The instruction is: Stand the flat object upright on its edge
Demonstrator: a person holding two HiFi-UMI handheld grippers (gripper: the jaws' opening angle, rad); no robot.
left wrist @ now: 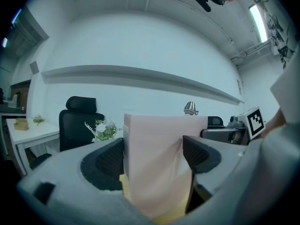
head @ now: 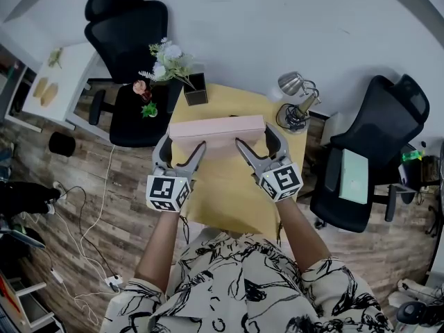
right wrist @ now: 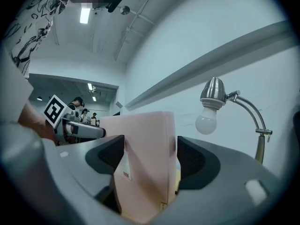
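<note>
Patterned shirt (head: 243, 290) sits closest, both forearms reaching fwd over the yellow table (head: 229, 207). L gripper (head: 182, 146) and R gripper (head: 257, 139) each clamp one end of the pink box (head: 216, 126). Pads (left wrist: 110, 159) press on its two broad faces w/ the thin end between them; neither gripper is slack. Box shows tall and narrow in both gripper views, so it's up on a long edge near the table's middle, its length running across btw the grippers. Whether its bottom edge bears fully on the table or hangs just above it, can't tell. Behind it: desk lamp (head: 295, 92) at the far right corner, flower pot (head: 195, 89) at the far left, black office chairs (head: 128, 19) beyond.

Step, as I read it: tail end of the stand-up, i.e. steadying. Next move prob. needs the box settled square on its edge. Then the jaws ease off one gripper at a time, slowly, and draw straight back w/o dragging a face. Risk: narrow base, so a sideways nudge on release could tip it flat.
</note>
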